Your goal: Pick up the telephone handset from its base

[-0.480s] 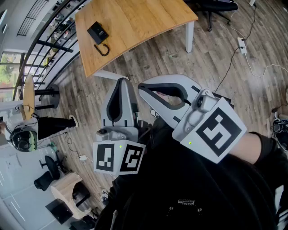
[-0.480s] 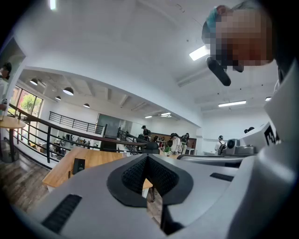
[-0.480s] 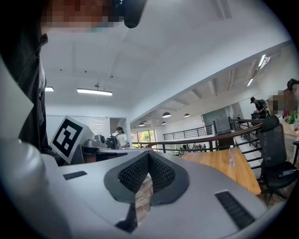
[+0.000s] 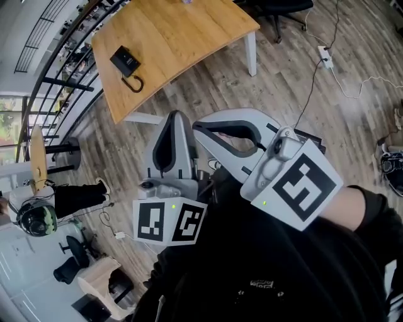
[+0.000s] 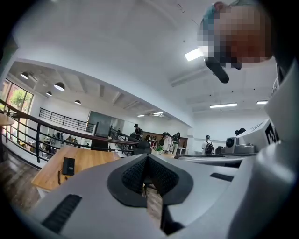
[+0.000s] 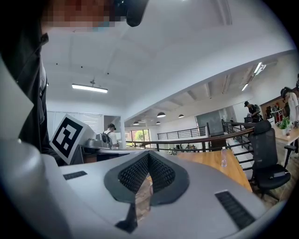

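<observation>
The black telephone lies on the wooden table far ahead, its coiled cord looping toward the table's near edge. In the left gripper view the telephone shows small at the left on the table. Whether the handset rests on its base is too small to tell. My left gripper is held close to my body, well short of the table, shut and empty. Beside it my right gripper is likewise shut with nothing in it. Each gripper's own view shows the pads meeting: left gripper, right gripper.
Wood floor lies between me and the table. A power strip with cables lies on the floor at right, an office chair stands beyond the table, and a black railing runs along the left. A bottle stands on the table.
The table and telephone have slid up and to the left in the head view. Both grippers stay shut and held in much the same place.
</observation>
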A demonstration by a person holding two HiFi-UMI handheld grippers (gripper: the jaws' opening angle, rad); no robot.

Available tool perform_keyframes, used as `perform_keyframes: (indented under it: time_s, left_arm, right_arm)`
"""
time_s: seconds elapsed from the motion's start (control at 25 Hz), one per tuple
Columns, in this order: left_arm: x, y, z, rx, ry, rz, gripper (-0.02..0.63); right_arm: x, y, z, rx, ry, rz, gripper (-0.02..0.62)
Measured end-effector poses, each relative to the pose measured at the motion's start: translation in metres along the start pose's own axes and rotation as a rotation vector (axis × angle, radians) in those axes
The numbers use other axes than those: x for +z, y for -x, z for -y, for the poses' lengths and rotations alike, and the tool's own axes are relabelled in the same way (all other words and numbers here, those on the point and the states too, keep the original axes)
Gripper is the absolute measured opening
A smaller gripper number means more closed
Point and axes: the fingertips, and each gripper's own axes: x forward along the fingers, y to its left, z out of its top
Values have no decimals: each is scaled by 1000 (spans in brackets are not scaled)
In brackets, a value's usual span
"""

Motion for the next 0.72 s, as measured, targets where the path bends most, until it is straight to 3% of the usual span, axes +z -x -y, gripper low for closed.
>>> perform_keyframes:
  time_s: [0.2, 0.44, 0.72]
  left_arm:
    - [-8, 5, -23, 65, -9, -33, -3]
    - [-12, 19, -46, 128, 57, 0, -2]
    - [-6, 47, -65, 216, 68, 24, -2]
  right_arm:
    - [-1, -23, -9, 70, -8, 4, 17]
    - [-10, -38, -23, 171, -50, 18, 17]
    - [-8, -57, -52, 273, -58, 4, 17]
